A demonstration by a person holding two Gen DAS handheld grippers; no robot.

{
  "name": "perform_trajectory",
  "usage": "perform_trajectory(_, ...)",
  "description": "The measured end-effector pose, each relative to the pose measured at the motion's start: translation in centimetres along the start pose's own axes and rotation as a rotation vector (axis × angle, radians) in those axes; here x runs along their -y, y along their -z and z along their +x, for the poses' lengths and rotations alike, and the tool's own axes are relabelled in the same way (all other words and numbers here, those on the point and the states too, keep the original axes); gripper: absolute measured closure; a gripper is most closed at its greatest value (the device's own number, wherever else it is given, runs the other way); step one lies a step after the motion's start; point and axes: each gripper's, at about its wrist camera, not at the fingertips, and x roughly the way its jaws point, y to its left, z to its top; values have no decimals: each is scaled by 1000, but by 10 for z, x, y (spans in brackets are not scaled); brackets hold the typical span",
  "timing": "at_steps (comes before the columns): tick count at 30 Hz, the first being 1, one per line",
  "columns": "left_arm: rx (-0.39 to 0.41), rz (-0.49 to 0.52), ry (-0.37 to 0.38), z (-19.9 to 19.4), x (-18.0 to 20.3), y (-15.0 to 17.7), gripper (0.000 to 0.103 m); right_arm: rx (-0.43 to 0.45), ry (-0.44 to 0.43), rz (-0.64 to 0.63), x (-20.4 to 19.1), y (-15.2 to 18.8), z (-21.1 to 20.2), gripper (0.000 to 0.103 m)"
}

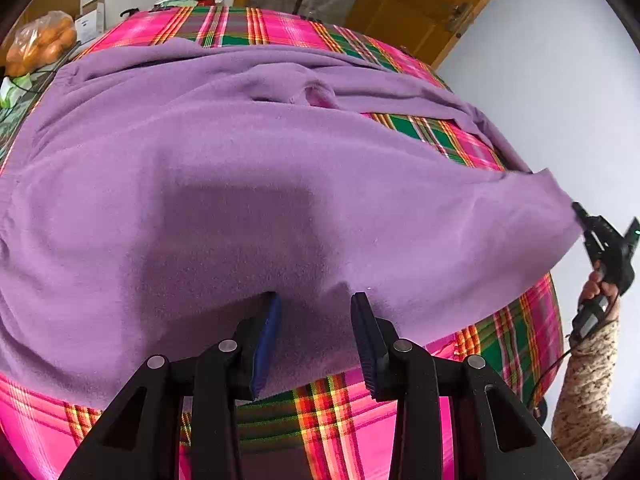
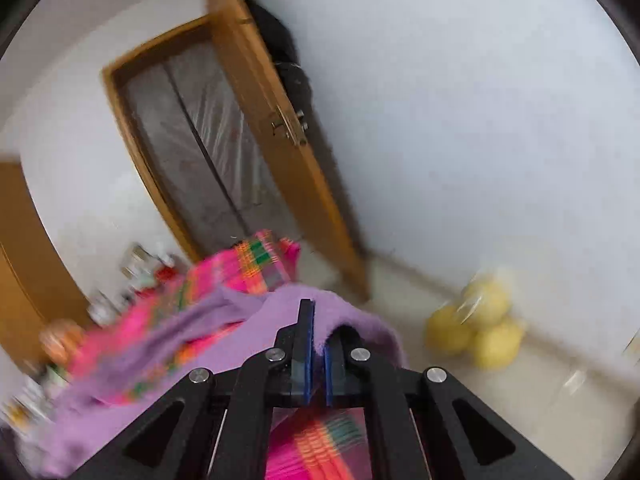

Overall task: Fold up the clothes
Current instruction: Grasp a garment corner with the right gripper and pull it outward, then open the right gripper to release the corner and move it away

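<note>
Right gripper (image 2: 317, 334) clenched on a raised corner fold of the purple fleece garment (image 1: 224, 168), pulled taut. Left gripper (image 1: 316, 300) half open, released, fingertips down on the fleece's near hem. Fleece lies spread flat ahead of it on the pink-green plaid cloth (image 1: 328, 412).

Purple fleece garment (image 1: 248, 184) spread flat over pink-green plaid cloth (image 1: 320, 408), neck opening at far edge, right corner lifted off surface.

Both wrist views closely share the purple garment (image 1: 248, 184).
</note>
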Motion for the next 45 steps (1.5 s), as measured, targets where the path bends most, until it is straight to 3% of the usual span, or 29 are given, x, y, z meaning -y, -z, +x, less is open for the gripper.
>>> perform_trajectory(2, 1, -3, 1, 0, 0, 0, 65, -33, 32, -37, -4, 4, 7, 99)
perform_trajectory(7, 3, 4, -1, 0, 1, 1, 65, -151, 67, 66, 22, 18, 31, 99)
perform_trajectory(19, 1, -7, 22, -3, -7, 1, 65, -313, 204, 100, 50, 37, 48, 95)
perform_trajectory(29, 53, -27, 8, -26, -27, -9, 65, -335, 322, 105, 48, 27, 43, 93)
perform_trajectory(36, 125, -15, -23, -59, -43, -38, 65, -355, 475, 142, 60, 11, 36, 88)
perform_trajectory(41, 163, -5, -53, -77, -56, -62, 65, -301, 441, 145, 50, -3, 27, 88)
perform_trajectory(45, 162, -11, -84, -81, -71, -88, 65, -226, 309, 36, 1, -30, 27, 88)
